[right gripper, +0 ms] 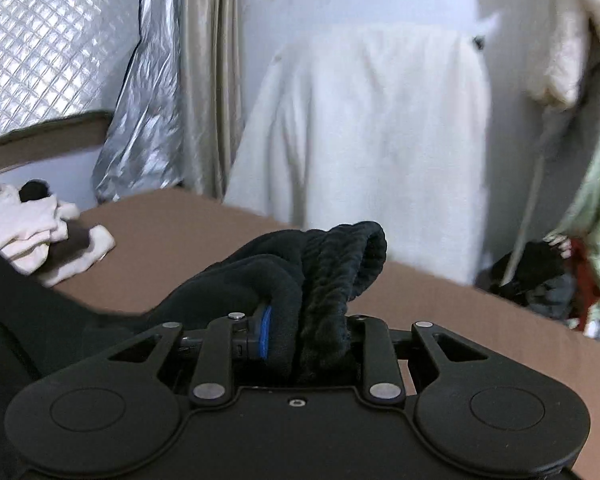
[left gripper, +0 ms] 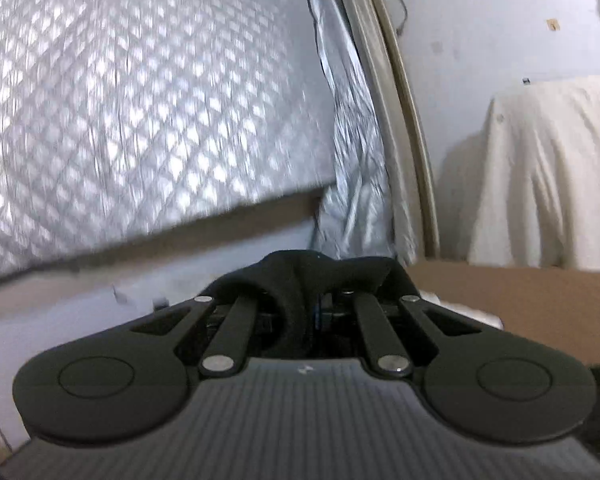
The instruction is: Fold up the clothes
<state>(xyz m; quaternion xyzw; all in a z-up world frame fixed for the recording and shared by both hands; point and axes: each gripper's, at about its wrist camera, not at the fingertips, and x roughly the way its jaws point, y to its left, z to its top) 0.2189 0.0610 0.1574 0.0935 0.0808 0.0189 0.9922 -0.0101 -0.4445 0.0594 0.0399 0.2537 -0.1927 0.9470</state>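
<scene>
A: Which step is this?

B: The pick-up, I'd say. The left gripper [left gripper: 318, 292] is clenched on a thin edge of the black garment [right gripper: 324, 272], and the right gripper [right gripper: 320, 320] grips its thick ribbed band. The garment is raised above the brown table [right gripper: 188, 236].

A: And next?

B: Probably spread the two grips apart, then lay it flat, clear of the cream clothes [right gripper: 40, 232].

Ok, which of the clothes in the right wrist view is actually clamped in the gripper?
The black garment, bunched between the right gripper's fingers. The cream clothes lie loose on the brown surface, and the white cloth hangs at the back.
</scene>
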